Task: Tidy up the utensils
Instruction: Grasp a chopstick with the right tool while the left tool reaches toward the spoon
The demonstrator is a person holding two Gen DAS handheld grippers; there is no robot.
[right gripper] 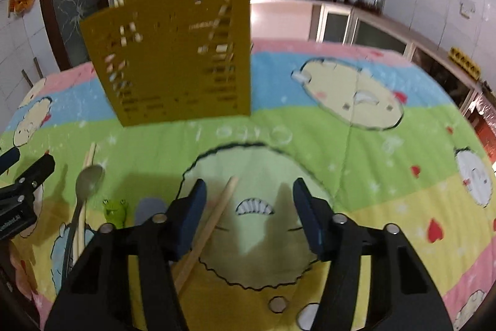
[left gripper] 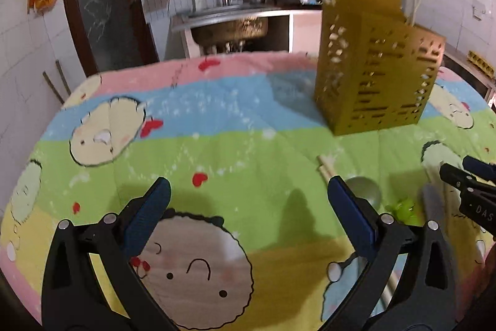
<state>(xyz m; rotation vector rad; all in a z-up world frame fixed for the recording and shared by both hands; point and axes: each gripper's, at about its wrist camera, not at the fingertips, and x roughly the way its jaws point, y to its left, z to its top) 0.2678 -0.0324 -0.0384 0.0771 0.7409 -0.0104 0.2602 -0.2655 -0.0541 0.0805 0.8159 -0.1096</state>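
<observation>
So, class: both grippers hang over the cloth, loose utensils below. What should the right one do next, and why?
Probably ease the right gripper down and a little left to bracket the chopstick. Its jaws stand open with nothing gripped, and the chopstick lies flat on the cloth by the left pad, while the holder already has chopsticks standing in it.

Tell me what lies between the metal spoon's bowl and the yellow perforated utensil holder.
In the right wrist view, only the tips of two pale wooden chopsticks and bare cartoon-print cloth lie between the metal spoon and the yellow perforated utensil holder.
</observation>
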